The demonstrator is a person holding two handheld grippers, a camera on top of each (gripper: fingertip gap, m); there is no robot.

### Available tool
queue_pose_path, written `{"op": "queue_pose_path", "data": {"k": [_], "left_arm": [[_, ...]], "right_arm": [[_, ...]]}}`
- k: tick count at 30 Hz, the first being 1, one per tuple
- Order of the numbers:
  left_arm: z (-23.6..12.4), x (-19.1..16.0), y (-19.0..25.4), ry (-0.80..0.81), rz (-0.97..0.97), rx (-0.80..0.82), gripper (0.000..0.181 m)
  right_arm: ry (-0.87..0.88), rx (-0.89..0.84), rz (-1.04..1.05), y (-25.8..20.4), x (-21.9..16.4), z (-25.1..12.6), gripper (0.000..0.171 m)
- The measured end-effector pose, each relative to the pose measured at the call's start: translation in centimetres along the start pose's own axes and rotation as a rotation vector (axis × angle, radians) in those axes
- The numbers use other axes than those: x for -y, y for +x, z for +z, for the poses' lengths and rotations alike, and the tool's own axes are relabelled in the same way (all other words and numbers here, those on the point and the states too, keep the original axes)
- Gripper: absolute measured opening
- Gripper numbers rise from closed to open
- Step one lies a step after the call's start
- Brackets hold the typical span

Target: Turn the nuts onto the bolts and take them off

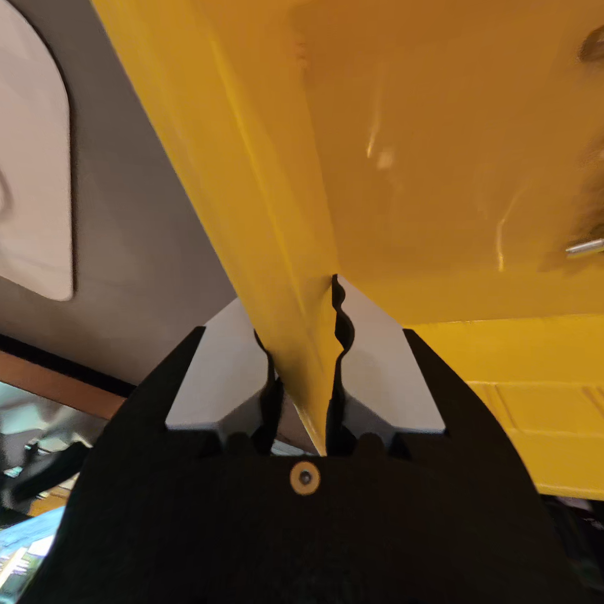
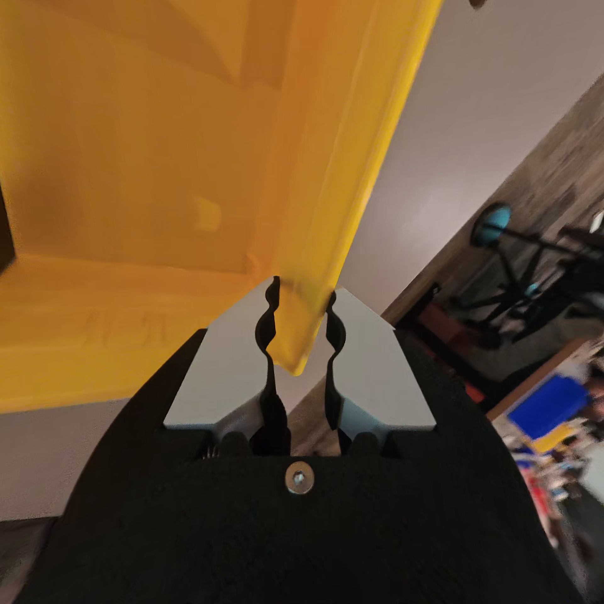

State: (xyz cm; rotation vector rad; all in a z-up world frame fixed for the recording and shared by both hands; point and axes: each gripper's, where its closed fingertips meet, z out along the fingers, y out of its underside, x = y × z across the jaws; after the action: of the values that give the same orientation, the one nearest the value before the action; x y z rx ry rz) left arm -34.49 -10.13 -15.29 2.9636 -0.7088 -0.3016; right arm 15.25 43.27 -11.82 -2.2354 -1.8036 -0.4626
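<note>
A yellow bin (image 1: 425, 163) fills most of both wrist views, seen from close in and tilted. In the left wrist view a few blurred metal pieces, likely the bolts and nuts (image 1: 585, 245), lie against its inner floor at the right edge of the frame; they are too smeared to tell apart.

The left gripper (image 1: 300, 313) points up along the bin's left wall, one finger outside it and one inside, both pressed onto the yellow rim that runs down between them to the gripper's base.

In the right wrist view the right gripper (image 2: 302, 291) straddles the bin's right wall (image 2: 327, 196) in the same way. Its fingers stand a little apart lower down, and the rim's corner ends partway between them; near the tips they meet the plastic, though blur hides how firmly.

Beyond the bin are a pale wall (image 2: 441, 147) and blurred room clutter (image 2: 539, 294) at right.
</note>
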Motion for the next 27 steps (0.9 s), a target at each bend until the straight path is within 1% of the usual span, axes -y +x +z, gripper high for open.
{"op": "queue_pose_path", "data": {"k": [2,4,6,8,12,16,19,22,25,27], "left_arm": [[0.0,0.5,-0.3,0.022,0.111,0.001,0.032],[0.0,1.1,-0.4,0.049,0.223,0.004,0.033],[0.0,1.7,-0.9,0.067,0.289,0.016,0.033],[0.0,2.3,-1.8,0.064,0.346,0.049,0.034],[0.0,2.9,-4.0,0.036,0.395,0.109,0.038],[0.2,3.6,-6.4,0.021,0.487,0.213,0.045],[0.2,3.2,-8.4,-0.043,0.544,0.3,0.05],[0.4,2.8,-9.4,-0.043,0.583,0.34,0.051],[0.6,1.9,-10.2,-0.048,0.574,0.355,0.051],[0.9,0.7,-10.9,-0.066,0.523,0.351,0.05]], "right_arm": [[0.045,-0.004,-0.132,-0.3,0.1,-0.1,0.028],[0.119,0.035,-0.22,-0.9,0.1,-0.3,0.028],[0.196,0.067,-0.308,-1.6,0.0,-0.6,0.027],[0.219,0.06,-0.355,-1.5,-0.5,-0.6,0.028],[0.22,0.039,-0.481,-1.1,-1.6,-0.3,0.03],[0.19,-0.009,-0.57,-0.1,-2.1,0.0,0.033],[0.149,-0.061,-0.679,0.7,-2.6,0.4,0.036],[0.095,-0.113,-0.771,1.8,-3.6,0.7,0.041],[0.06,-0.146,-0.819,2.8,-4.6,1.1,0.042],[0.037,-0.166,-0.822,3.6,-5.4,1.4,0.042]]}}
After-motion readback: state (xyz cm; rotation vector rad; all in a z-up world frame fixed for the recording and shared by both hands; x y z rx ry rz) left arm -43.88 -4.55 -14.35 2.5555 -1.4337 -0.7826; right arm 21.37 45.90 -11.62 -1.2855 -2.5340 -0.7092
